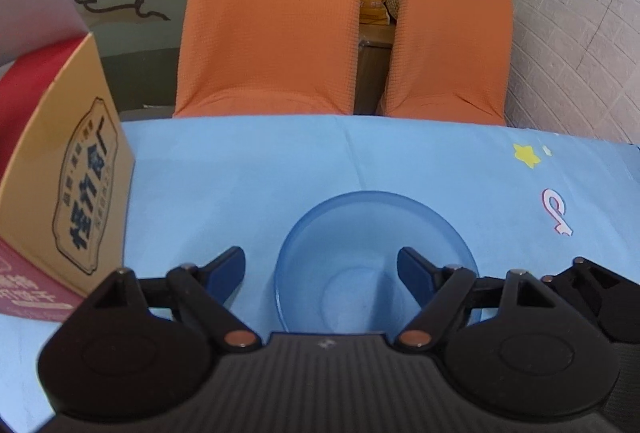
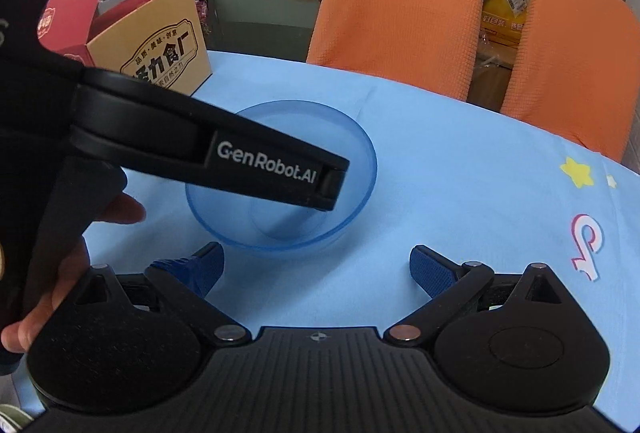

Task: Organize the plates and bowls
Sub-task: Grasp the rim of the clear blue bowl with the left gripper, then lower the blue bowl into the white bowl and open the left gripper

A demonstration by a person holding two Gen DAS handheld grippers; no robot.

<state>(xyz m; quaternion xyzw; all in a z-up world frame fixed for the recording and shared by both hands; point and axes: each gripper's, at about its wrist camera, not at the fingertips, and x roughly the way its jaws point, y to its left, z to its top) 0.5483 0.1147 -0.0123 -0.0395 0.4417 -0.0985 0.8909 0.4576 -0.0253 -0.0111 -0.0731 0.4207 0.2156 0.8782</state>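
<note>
A translucent blue bowl (image 1: 372, 253) sits upright on the blue tablecloth (image 1: 240, 173). My left gripper (image 1: 322, 267) is open and empty just above it; the right finger hangs over the bowl's inside and the left finger is outside its left rim. In the right wrist view the bowl (image 2: 352, 153) lies ahead, partly hidden by the left gripper's black body (image 2: 224, 149) reaching over it. My right gripper (image 2: 316, 265) is open and empty, just short of the bowl's near rim.
An open yellow and red cardboard box (image 1: 76, 173) stands on the table at the left, also in the right wrist view (image 2: 152, 41). Two orange chairs (image 1: 272, 17) stand behind the far table edge. A white brick wall (image 1: 580, 33) is at the right.
</note>
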